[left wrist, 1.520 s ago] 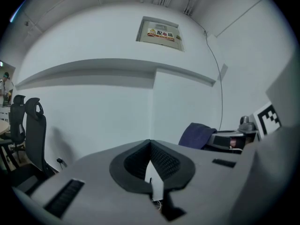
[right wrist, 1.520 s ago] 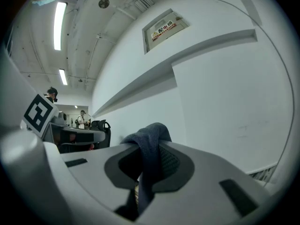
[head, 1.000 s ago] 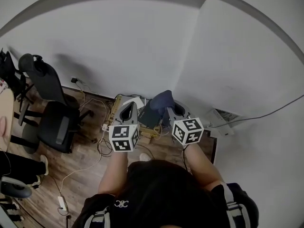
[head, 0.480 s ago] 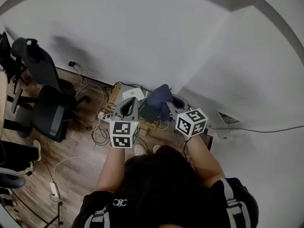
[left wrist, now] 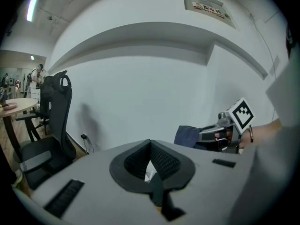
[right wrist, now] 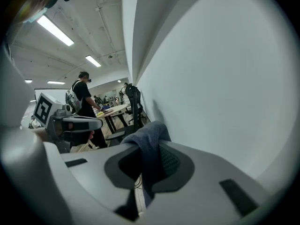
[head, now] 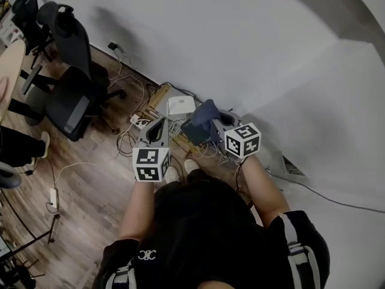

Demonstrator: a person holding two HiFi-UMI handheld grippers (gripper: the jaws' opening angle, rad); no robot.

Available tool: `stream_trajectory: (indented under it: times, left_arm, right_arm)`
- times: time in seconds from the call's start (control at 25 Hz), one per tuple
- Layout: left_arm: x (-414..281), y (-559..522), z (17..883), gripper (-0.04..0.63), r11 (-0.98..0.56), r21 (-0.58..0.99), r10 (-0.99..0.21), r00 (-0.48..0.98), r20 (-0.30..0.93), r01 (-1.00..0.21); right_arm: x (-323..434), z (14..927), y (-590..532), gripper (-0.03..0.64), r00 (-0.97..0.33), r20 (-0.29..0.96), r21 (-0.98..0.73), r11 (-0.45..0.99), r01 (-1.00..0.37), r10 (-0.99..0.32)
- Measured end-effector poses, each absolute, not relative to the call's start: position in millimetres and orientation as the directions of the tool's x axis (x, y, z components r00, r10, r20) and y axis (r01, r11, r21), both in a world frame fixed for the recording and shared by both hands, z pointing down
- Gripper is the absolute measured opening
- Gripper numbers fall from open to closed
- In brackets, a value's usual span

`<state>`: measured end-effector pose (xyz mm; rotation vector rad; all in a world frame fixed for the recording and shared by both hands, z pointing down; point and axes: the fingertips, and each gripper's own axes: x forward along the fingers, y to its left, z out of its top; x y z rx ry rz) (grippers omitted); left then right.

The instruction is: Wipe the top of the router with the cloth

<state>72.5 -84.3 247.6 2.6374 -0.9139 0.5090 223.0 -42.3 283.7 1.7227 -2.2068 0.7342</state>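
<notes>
A white square router (head: 181, 105) lies on the floor by the wall, among cables. My right gripper (head: 219, 122) is shut on a dark blue cloth (head: 201, 116), which bunches out of its jaws just right of the router and above it. In the right gripper view the cloth (right wrist: 150, 144) hangs between the shut jaws of the right gripper (right wrist: 149, 149). My left gripper (head: 157, 131) is held left of the router, shut with nothing in it. In the left gripper view the left gripper (left wrist: 150, 146) points at the white wall, with the cloth (left wrist: 187, 136) off to the right.
Tangled cables and a power strip (head: 135, 119) lie on the wood floor around the router. A black office chair (head: 72, 83) stands at the left, beside a round table (head: 9, 65). A floor vent (head: 292, 164) sits at the right. A person (right wrist: 84, 102) stands far behind.
The head view has swung, so the router now shows in full ahead of the grippers. Both grippers stay close together, and the cloth stays in the right one.
</notes>
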Motion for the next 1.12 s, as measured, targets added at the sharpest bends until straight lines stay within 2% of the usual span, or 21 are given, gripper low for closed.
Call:
stream_trajectory:
  times: [0.36,0.6,0.88,1.12]
  left_arm:
    - [41,-78,291,-0.003,-0.608,0.157,-0.625,0.591,0.51,-0.778]
    - [7,-73,324,-0.003,-0.499,0.178,-0.648,0.501,0.573,-0.848]
    - [-10,-64,408,-0.003,-0.431,0.182,-0.62,0.436,0.652,-0.884]
    - [-17,-47,497,-0.003,-0.304,0.279,-0.579,0.409,0.705,-0.911]
  right_arm:
    - [210,344,-78,0.023,-0.429,0.566,-0.282,0.324,-0.903,-0.704]
    - [198,400,-100,0.023,-0.475,0.649,-0.338,0.334,-0.88,-0.594]
    - [187,499,-125,0.023,-0.527,0.698,-0.453,0.27,-0.85,-0.485]
    - [179,582,-111,0.023,-0.521,0.795,-0.407,0.365,-0.838,-0.31]
